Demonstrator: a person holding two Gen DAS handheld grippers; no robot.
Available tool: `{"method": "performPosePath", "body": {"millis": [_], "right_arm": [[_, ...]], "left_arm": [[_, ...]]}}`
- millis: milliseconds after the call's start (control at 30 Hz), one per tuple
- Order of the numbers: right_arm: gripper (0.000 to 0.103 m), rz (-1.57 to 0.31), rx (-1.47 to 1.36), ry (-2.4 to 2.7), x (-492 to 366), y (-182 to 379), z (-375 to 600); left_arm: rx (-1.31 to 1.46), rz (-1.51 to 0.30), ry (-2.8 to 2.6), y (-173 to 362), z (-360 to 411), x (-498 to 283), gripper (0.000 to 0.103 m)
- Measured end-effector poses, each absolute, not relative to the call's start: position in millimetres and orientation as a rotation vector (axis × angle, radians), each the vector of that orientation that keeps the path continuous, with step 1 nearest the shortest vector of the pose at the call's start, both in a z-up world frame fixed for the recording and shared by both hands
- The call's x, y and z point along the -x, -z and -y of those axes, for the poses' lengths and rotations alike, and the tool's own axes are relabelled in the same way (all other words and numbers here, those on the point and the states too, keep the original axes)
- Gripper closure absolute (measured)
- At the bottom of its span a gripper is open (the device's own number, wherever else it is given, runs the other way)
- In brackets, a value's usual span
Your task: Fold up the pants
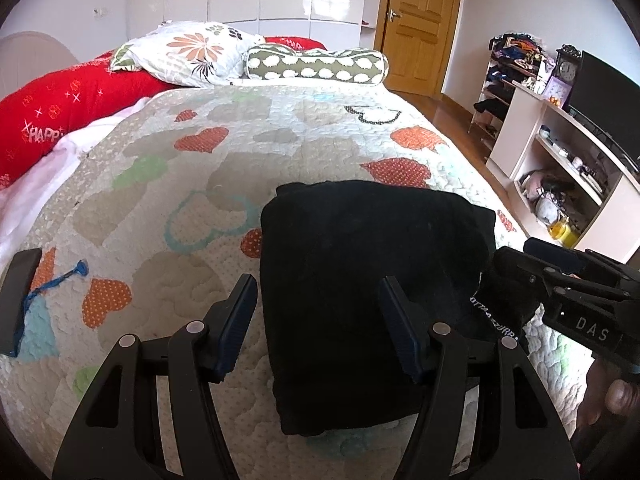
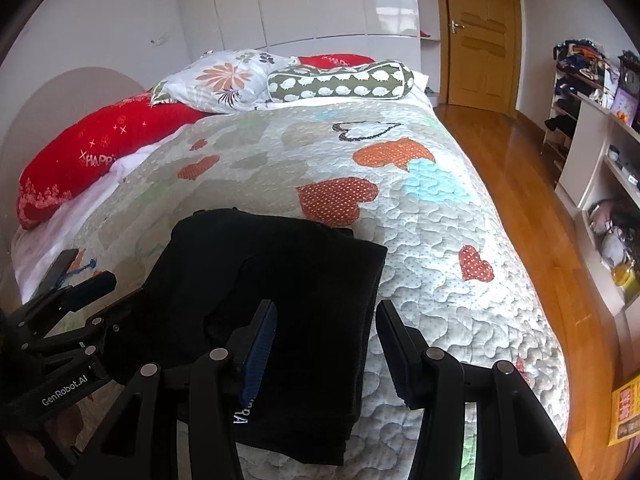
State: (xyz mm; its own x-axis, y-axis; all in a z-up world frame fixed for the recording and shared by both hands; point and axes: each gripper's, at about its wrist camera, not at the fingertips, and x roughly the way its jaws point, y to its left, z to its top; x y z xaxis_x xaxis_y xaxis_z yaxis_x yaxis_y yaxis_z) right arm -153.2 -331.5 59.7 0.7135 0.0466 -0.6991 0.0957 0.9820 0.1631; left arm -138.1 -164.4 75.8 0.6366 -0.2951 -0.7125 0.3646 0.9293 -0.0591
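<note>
The black pants [image 1: 360,280] are shown folded into a compact rectangular bundle, laid flat on the quilted bed [image 1: 280,128] near its foot edge. In the right wrist view the same pants [image 2: 288,280] are seen with layered folded edges along the right side and white lettering on a band at the near end.

The left claw [image 1: 320,320] is seen spread wide; its left finger is held over the quilt just beside the bundle's left edge, and its right finger over the black fabric. Nothing is pinched between the blue-padded fingers.

The right claw [image 2: 326,344] is likewise shown spread, with one finger over the pants and the other over the quilt just beside the bundle's right edge; nothing is gripped. In the left wrist view the right claw [image 1: 516,276] is seen from the side at the bundle's right edge, close to the lettered band; contact cannot be judged there.

A dark flat device [image 1: 20,300] is seen at the left edge of the bed, beside a blue cord [image 1: 56,284]. Pillows are grouped at the head: a red pillow [image 1: 72,108], a floral pillow [image 1: 192,52] and a green bolster [image 1: 316,64]. A wooden door [image 2: 480,32] and an open shelf unit [image 1: 560,152] are visible along the right side of the room.
</note>
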Motion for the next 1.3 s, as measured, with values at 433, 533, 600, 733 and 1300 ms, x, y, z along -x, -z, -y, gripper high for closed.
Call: {"method": "performPosePath", "body": {"millis": [433,533,600,733,1300], "right_arm": [[0.052,-0.791,-0.257,-0.003,154.2,-52.0,340.2],[0.048,-0.785,-0.293,-0.012,154.9,-50.0,345.2],[0.044,-0.79,-0.316,-0.028,154.9,-47.9,347.3],[0.04,-0.798,-0.349,-0.061,155.1,-44.4,348.7],[0.033,-0.852,-0.43,-0.136,141.7,-17.9,357.0]], "left_arm": [[-0.064,-0.868,0.389,-66.6,160.7,129.2,0.036],[-0.054,-0.869,0.39,-65.5,158.3,128.1,0.034],[-0.056,-0.87,0.392,-65.2,158.0,127.7,0.034],[-0.05,-0.866,0.388,-65.5,154.6,126.6,0.034],[0.132,-0.956,0.449,-56.2,116.6,97.9,0.034]]}}
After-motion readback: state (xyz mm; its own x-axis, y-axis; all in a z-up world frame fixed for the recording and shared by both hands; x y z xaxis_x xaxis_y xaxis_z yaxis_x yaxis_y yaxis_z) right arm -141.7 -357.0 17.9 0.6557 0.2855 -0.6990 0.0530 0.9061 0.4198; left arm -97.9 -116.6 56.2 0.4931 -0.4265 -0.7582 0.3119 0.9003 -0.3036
